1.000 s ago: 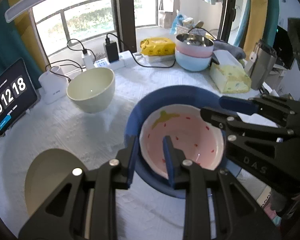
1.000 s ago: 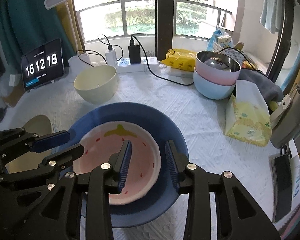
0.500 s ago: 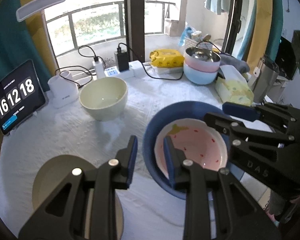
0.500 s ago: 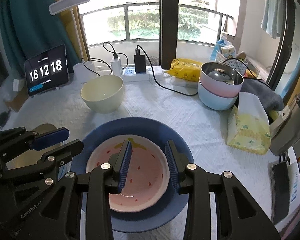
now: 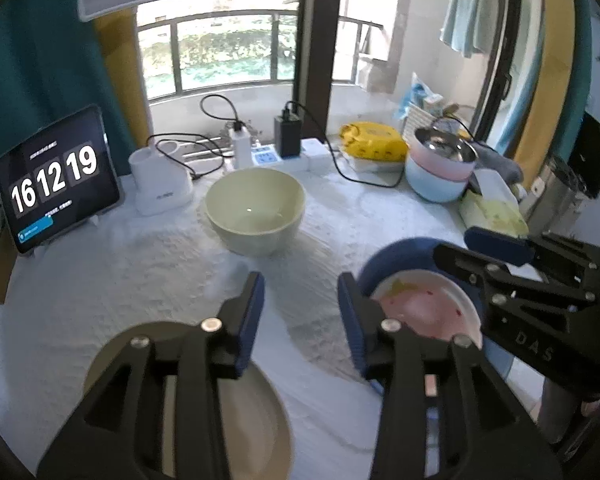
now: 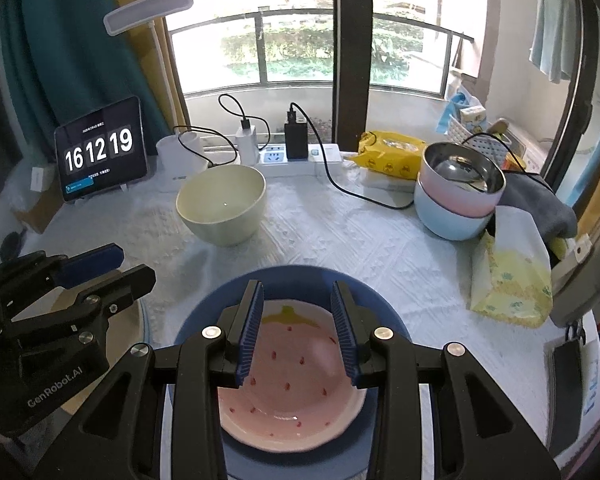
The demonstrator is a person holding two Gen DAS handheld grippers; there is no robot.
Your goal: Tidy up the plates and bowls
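A pink strawberry-pattern bowl [image 6: 296, 364] sits in a blue plate [image 6: 384, 304] on the white tablecloth. My right gripper [image 6: 298, 332] hovers over the bowl, open, its pads touching nothing. In the left wrist view the bowl [image 5: 420, 304] and blue plate [image 5: 400, 252] lie to the right, with the right gripper [image 5: 454, 245] above them. My left gripper [image 5: 300, 320] is over bare cloth left of the plate, its jaws opening with nothing between them. A beige plate [image 5: 256, 420] lies beneath its fingers. The left gripper [image 6: 138, 266] also shows at the left of the right wrist view.
A cream bowl [image 5: 256, 210] stands mid-table. Stacked pink and light-blue bowls [image 6: 456, 200] with a steel one on top are at the back right. Behind are a tablet clock [image 6: 100, 152], a power strip [image 6: 276, 156] with cables, a yellow pack [image 6: 392, 152] and a tissue pack [image 6: 512, 276].
My left gripper pulled back left and up off the blue plate's rim, and its jaws widened. The right gripper rose a little above the pink bowl, which stays in the plate.
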